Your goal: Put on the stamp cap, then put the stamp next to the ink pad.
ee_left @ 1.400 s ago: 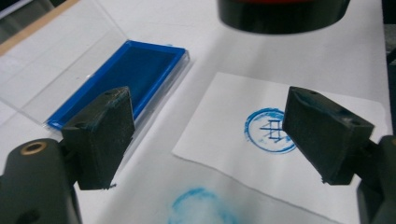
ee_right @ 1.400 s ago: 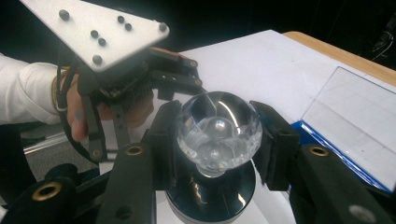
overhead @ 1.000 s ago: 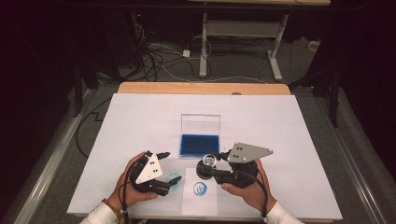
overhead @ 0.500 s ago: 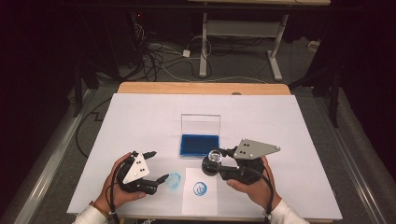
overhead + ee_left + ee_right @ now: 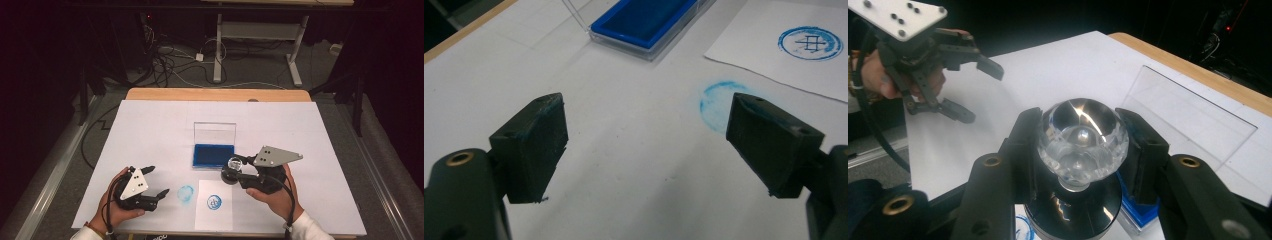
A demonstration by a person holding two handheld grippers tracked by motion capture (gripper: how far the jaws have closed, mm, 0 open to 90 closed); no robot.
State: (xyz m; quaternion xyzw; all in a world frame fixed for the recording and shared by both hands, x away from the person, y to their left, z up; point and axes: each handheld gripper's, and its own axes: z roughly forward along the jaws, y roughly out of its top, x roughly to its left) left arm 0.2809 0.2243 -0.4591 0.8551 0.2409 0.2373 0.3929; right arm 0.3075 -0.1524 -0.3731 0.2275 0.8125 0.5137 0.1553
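A stamp with a clear faceted knob (image 5: 1082,137) and a black round base (image 5: 231,177) stands just right of the blue ink pad (image 5: 213,154). My right gripper (image 5: 235,169) is shut on the knob, a jaw on each side. The pad's clear lid (image 5: 215,132) stands open behind it. A white paper slip (image 5: 215,219) near the front edge carries a blue round print (image 5: 214,202). Left of the slip is a pale blue smudge (image 5: 185,193) on the table cover. My left gripper (image 5: 157,180) rests left of the smudge, open, with nothing between its jaws (image 5: 646,105).
A white sheet (image 5: 150,135) covers the wooden table (image 5: 215,94), whose far edge shows bare. Cables (image 5: 170,65) and a desk frame (image 5: 255,30) lie on the dark floor beyond. A metal rail (image 5: 55,170) runs along the left side.
My left gripper has drawn back to the left, away from the paper slip, uncovering the blue smudge. The right gripper and the stamp have stayed by the ink pad.
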